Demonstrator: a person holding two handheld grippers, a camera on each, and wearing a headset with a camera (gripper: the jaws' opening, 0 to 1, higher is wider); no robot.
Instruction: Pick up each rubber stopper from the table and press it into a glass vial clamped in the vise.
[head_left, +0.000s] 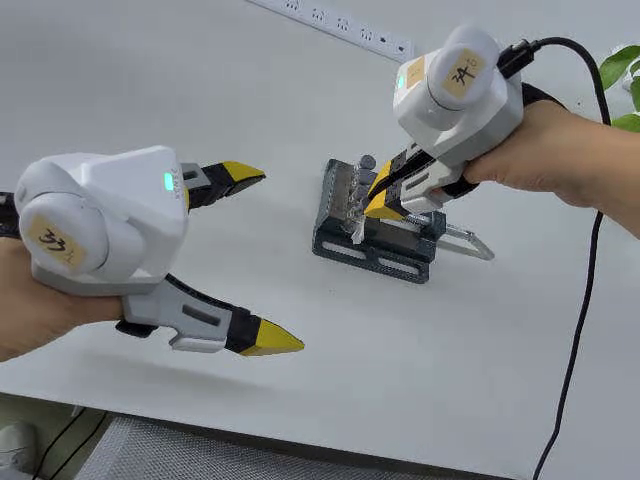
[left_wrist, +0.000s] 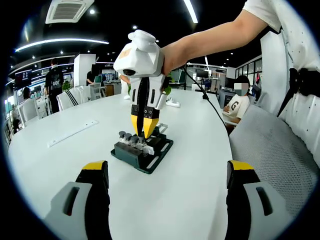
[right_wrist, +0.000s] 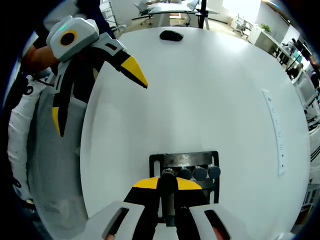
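Rubber stopper (right_wrist: 167, 175): we see a dark one pinched between the yellow tips of the right gripper (left_wrist: 145, 132). Its jaws are drawn together around the stopper and point straight down at the vise (head_left: 372, 252). The stopper sits at one end of the row of glass vials (left_wrist: 129, 141) clamped there. Whether it is fully seated in its vial we cannot tell. Beside it, in the right gripper view, three other stoppers (right_wrist: 200, 173) cap the rest of the row, side by side along the vise jaw. Our right hand (head_left: 535, 145) holds this gripper from above and to the right of the vise.

The left gripper (head_left: 262, 256) hovers well apart from the vise, to its left, with its jaws spread wide. Our left hand (head_left: 25, 300) grips it near the close edge of the table (head_left: 200, 80).

The vise stands on this white table, its metal handle (head_left: 470, 242) sticking out on the right. A black cable (head_left: 588, 260) runs from the right gripper down across the table, and a white power strip (head_left: 340, 22) lies at the far side.
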